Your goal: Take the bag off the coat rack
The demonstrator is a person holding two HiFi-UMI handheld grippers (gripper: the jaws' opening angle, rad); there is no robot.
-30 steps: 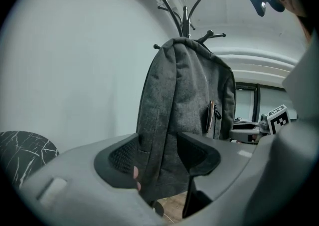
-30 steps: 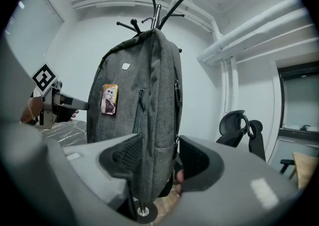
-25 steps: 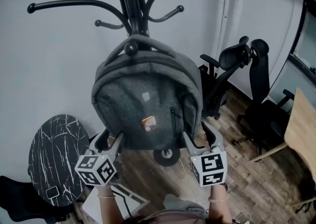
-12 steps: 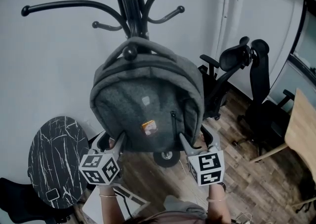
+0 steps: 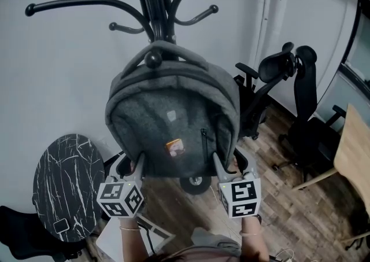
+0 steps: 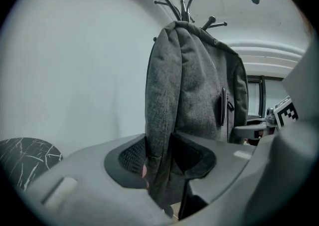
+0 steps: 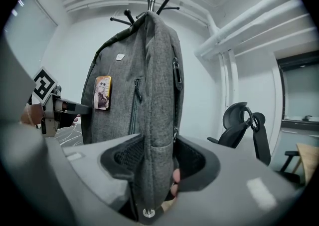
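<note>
A grey backpack hangs by its top loop from a hook of the black coat rack. My left gripper is at the bag's lower left corner, my right gripper at its lower right corner. In the left gripper view the bag's side edge stands between the jaws of the left gripper, which are closing and press the fabric. In the right gripper view the right gripper is closing too, with the other side edge pinched between its pads. A small picture badge sits on the bag's front.
A round black marble-pattern table stands low at the left. Black office chairs stand to the right, by a wooden tabletop. A wheel shows under the bag. The white wall is close behind the rack.
Both grippers have narrowed their jaws onto the bag's lower corners. The left gripper has shifted slightly right and down. The bag still hangs on the hook.
</note>
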